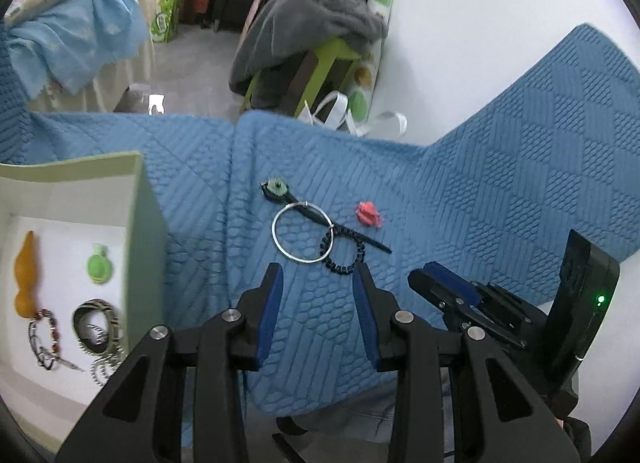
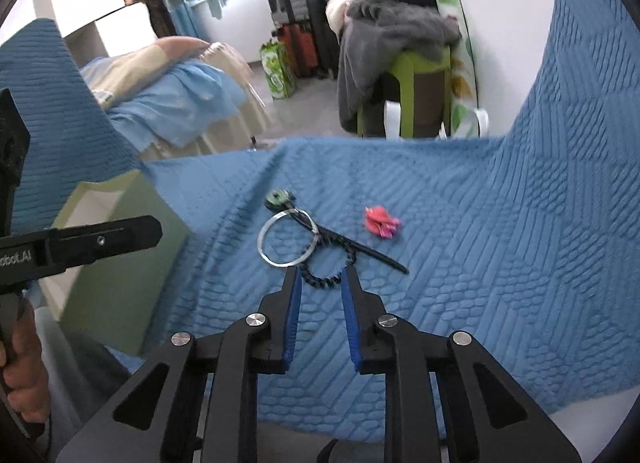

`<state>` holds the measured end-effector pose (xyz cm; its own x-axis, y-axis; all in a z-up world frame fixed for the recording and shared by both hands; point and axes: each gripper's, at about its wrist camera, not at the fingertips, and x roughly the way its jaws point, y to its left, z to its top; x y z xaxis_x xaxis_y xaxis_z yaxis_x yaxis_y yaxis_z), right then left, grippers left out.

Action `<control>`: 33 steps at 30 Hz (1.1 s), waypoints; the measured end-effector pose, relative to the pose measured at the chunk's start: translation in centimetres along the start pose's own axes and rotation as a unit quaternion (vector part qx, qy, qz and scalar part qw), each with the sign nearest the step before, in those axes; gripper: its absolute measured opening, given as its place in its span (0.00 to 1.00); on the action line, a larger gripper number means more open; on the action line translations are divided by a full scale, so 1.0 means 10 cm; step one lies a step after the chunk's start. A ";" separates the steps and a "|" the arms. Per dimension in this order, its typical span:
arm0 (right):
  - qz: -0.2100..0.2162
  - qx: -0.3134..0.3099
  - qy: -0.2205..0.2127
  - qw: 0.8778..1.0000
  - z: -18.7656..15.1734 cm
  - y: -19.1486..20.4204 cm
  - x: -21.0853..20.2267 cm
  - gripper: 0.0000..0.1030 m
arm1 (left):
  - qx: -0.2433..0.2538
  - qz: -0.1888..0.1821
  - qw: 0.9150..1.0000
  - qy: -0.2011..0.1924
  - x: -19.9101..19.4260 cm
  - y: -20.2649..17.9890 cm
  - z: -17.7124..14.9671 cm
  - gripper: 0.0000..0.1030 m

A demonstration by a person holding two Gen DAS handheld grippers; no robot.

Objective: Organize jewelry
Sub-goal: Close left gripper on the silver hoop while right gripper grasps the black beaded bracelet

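— Lay mid-quilt: thin silver hoop bangle (image 2: 285, 241), black beaded elastic bracelet (image 2: 328, 277) and dark hairpin (image 2: 352, 249), overlapping.
— Right gripper (image 2: 319, 275) narrow, empty; left gripper (image 1: 318, 273) parted, empty — bare blue quilt (image 2: 480, 263) rightward.

Left black two-finger gripper with blue pads (image 1: 319, 269) tilts steeply downward, jaws parted with a clear gap and nothing between them. Right black two-finger gripper with blue pads (image 2: 319, 274) points down at a similar slant, jaws narrower, still apart, pads pressing on nothing (tips low, just above the surface). From the right wrist view, a bare hand (image 2: 22, 377) wraps the left gripper's black handle at the frame's left edge.
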<state>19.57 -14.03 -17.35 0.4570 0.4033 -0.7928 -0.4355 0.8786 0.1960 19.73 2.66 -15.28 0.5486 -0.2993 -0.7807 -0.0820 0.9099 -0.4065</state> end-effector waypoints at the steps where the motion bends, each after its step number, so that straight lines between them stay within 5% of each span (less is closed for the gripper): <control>1: 0.004 0.003 0.003 1.000 0.00 -0.04 0.04 0.17 | -0.001 0.002 1.000 0.002 0.07 -0.01 0.00 0.36; 3: 0.010 0.006 0.009 1.000 0.00 -0.09 0.17 0.17 | -0.009 0.003 1.000 0.013 0.20 0.00 0.02 0.36; 5: 0.015 0.005 0.016 1.000 0.00 -0.13 0.28 0.16 | -0.015 0.011 0.999 0.028 0.34 0.00 0.04 0.56; 7: 0.018 0.002 0.025 1.000 0.01 -0.18 0.41 0.16 | -0.020 0.015 0.999 0.031 0.44 0.01 0.06 0.64; 15: 0.021 -0.017 0.043 0.999 0.05 -0.25 0.71 0.14 | -0.003 0.048 0.998 0.046 0.84 -0.06 0.15 0.65; 19: 0.011 -0.035 0.048 0.998 0.05 -0.21 0.80 0.14 | 0.000 0.052 0.997 0.052 0.98 -0.09 0.19 0.76; 33: 0.001 -0.022 0.059 0.998 0.00 -0.33 0.74 0.03 | 0.037 0.089 0.994 0.059 1.25 -0.14 0.21 0.76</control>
<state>24.40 -14.00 -23.83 0.3620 0.3705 -0.8554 -0.4713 0.8644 0.1750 28.43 -1.79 -23.49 0.4295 -0.1591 -0.8889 -0.1055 0.9688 -0.2244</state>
